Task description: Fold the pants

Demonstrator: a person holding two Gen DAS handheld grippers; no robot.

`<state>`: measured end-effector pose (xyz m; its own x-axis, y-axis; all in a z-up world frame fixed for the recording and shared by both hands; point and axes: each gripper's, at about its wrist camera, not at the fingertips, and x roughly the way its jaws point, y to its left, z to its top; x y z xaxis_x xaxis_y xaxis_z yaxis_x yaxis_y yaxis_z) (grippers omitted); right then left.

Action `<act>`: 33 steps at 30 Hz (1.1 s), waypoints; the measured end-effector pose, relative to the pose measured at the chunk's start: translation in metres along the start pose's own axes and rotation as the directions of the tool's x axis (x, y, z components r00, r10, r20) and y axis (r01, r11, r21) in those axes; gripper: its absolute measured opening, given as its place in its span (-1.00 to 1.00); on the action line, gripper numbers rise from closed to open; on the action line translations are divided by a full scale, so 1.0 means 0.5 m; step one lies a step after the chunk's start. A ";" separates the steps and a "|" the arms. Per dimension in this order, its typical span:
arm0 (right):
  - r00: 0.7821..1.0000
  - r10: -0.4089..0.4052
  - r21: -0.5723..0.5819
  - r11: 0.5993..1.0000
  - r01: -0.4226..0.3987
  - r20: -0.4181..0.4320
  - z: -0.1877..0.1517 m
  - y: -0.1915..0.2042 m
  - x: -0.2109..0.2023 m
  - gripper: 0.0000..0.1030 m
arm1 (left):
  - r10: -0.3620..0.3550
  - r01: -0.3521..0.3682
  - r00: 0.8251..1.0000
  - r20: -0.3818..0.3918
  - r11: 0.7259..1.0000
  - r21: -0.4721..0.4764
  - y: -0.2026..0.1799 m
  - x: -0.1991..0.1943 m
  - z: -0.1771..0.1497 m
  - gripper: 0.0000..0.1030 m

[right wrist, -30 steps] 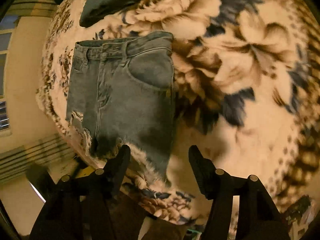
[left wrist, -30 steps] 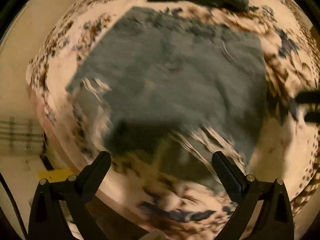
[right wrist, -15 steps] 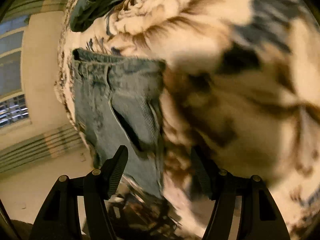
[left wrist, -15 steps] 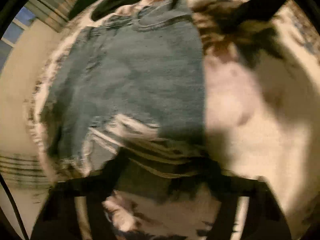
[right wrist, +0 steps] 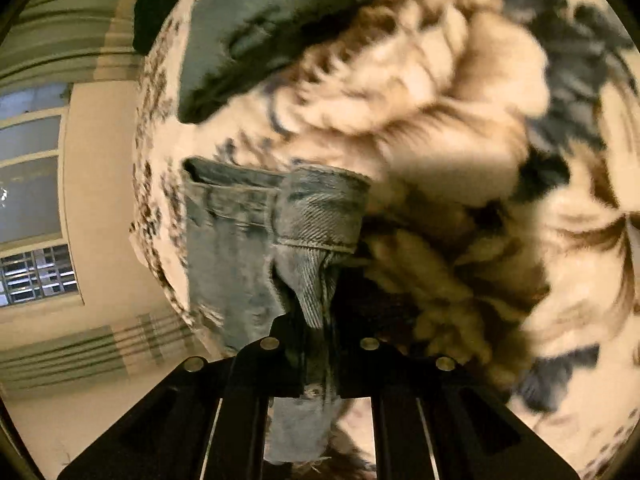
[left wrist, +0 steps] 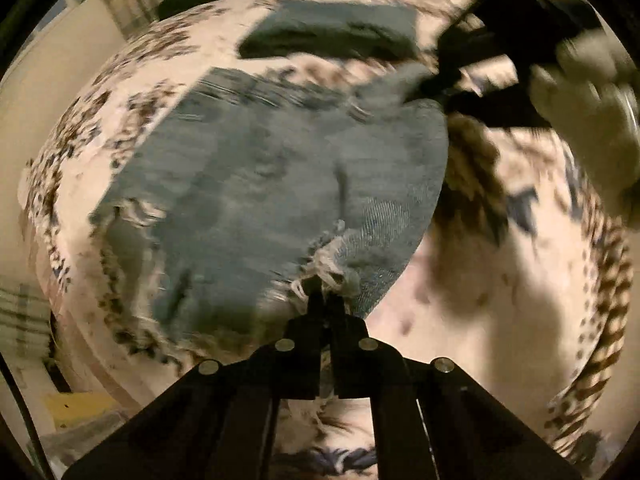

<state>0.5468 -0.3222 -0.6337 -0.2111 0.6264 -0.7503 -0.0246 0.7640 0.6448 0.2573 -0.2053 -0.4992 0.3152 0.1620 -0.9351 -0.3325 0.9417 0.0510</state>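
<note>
Grey-blue denim shorts (left wrist: 260,184) with frayed hems lie flat on a floral blanket (left wrist: 480,288). My left gripper (left wrist: 326,294) is shut on the frayed hem of the shorts at their right leg. My right gripper (right wrist: 320,320) is shut on the waistband corner of the shorts (right wrist: 320,216), which bunches up between its fingers. In the left wrist view the right gripper (left wrist: 436,84) shows at the top right, pinching the waistband corner, with a hand behind it.
A folded dark garment (left wrist: 332,34) lies on the blanket beyond the shorts; it also shows in the right wrist view (right wrist: 256,28). The blanket's edge drops off at the left (left wrist: 52,240) toward a wall and window (right wrist: 32,200).
Both grippers were open above the shorts. They have come down and shut, the left on the frayed hem, the right on the waistband corner.
</note>
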 end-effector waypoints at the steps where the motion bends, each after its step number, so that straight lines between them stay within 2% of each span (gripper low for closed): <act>1: 1.000 -0.001 -0.005 1.000 0.001 0.008 -0.002 0.025 -0.009 -0.81 | -0.004 0.004 1.000 0.010 1.000 -0.029 0.024 -0.017 0.010 -1.00; 5: 1.000 -0.011 -0.046 0.999 0.012 0.026 0.001 0.136 -0.022 -0.81 | -0.010 0.014 0.999 0.036 0.993 -0.118 0.112 -0.061 0.048 -1.00; 9: 0.999 -0.034 -0.108 0.993 0.036 0.021 0.028 0.273 0.015 -0.81 | 0.003 0.008 0.999 0.052 0.976 -0.217 0.245 -0.066 0.099 -1.00; 15: 0.990 -0.133 -0.194 0.973 0.123 -0.039 0.099 0.469 0.201 -0.81 | 0.043 -0.027 0.998 0.041 0.946 -0.324 0.406 -0.025 0.152 -1.00; 19: 0.968 -0.236 -0.253 0.945 0.208 -0.088 0.131 0.536 0.338 -0.81 | 0.064 -0.061 0.998 -0.006 0.919 -0.391 0.515 0.043 0.166 -1.00; 22: 0.932 -0.339 -0.320 0.904 0.284 -0.130 0.137 0.562 0.438 -0.79 | 0.052 -0.069 0.997 -0.052 0.901 -0.428 0.573 0.105 0.162 -0.94; 23: 0.913 -0.376 -0.338 0.890 0.308 -0.160 0.141 0.569 0.470 -0.61 | 0.044 -0.069 0.997 -0.068 0.892 -0.448 0.588 0.117 0.158 -0.93; 24: 0.904 -0.389 -0.346 0.884 0.314 -0.175 0.146 0.561 0.485 -0.48 | 0.032 -0.069 0.996 -0.084 0.872 -0.485 0.608 0.127 0.150 -0.90; 25: 0.904 -0.377 -0.347 0.890 0.295 -0.199 0.151 0.563 0.498 -0.10 | 0.000 -0.042 0.997 -0.077 0.841 -0.539 0.633 0.129 0.138 -0.69; 26: 0.916 -0.328 -0.328 0.913 0.244 -0.232 0.156 0.564 0.498 0.37 | -0.040 0.003 0.998 -0.050 0.808 -0.589 0.655 0.124 0.123 -0.53; 28: 0.939 -0.241 -0.302 0.939 0.163 -0.244 0.157 0.567 0.474 0.73 | -0.059 0.018 0.997 -0.040 0.752 -0.659 0.685 0.109 0.094 0.31; 29: 0.945 -0.223 -0.303 0.942 0.146 -0.238 0.155 0.566 0.454 0.73 | -0.075 0.033 0.997 -0.031 0.723 -0.690 0.697 0.102 0.080 0.44; 30: 0.951 -0.212 -0.303 0.943 0.139 -0.224 0.151 0.561 0.429 0.73 | -0.100 0.055 0.995 -0.017 0.679 -0.732 0.709 0.091 0.056 0.47; 33: 0.955 -0.247 -0.304 0.933 0.190 -0.163 0.132 0.520 0.346 0.73 | -0.178 0.094 0.984 -0.018 0.598 -0.796 0.700 0.087 0.010 0.47</act>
<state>0.5685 -0.0051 -0.6058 -0.3550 0.3842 -0.8523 -0.3605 0.7849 0.5040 0.1591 0.1330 -0.5200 0.3535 -0.0130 -0.9353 -0.8771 0.3430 -0.3363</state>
